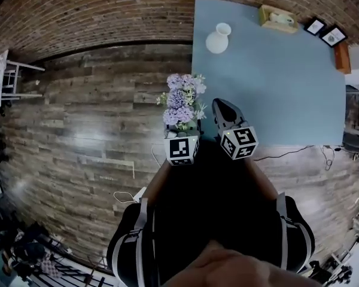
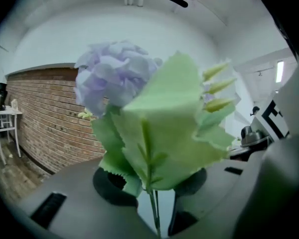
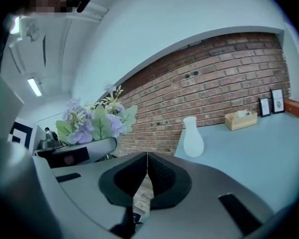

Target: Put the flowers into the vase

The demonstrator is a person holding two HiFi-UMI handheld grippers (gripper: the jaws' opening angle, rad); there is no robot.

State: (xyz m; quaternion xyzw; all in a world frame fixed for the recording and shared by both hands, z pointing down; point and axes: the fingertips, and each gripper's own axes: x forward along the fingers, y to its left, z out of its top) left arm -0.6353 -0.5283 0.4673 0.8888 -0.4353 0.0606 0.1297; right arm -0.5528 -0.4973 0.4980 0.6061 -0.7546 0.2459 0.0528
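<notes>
A bunch of purple flowers (image 1: 182,103) with green leaves stands up from my left gripper (image 1: 183,130), which is shut on its thin stems (image 2: 152,203). The blooms (image 2: 120,76) and leaves fill the left gripper view, above the jaws of the left gripper (image 2: 154,185). To its right, my right gripper (image 1: 219,105) is shut with nothing in it, and its pads meet (image 3: 147,169). A white vase (image 1: 218,39) stands upright on the far left part of the blue-grey table (image 1: 275,88). In the right gripper view the vase (image 3: 192,138) is ahead and the flowers (image 3: 92,122) are to the left.
A wooden tissue box (image 1: 278,18) and two picture frames (image 1: 325,31) sit along the table's far edge by the brick wall (image 1: 96,14). Wood-plank floor (image 1: 84,142) lies to the table's left, with a white rack (image 1: 3,76) at far left and cables (image 1: 128,196) near my feet.
</notes>
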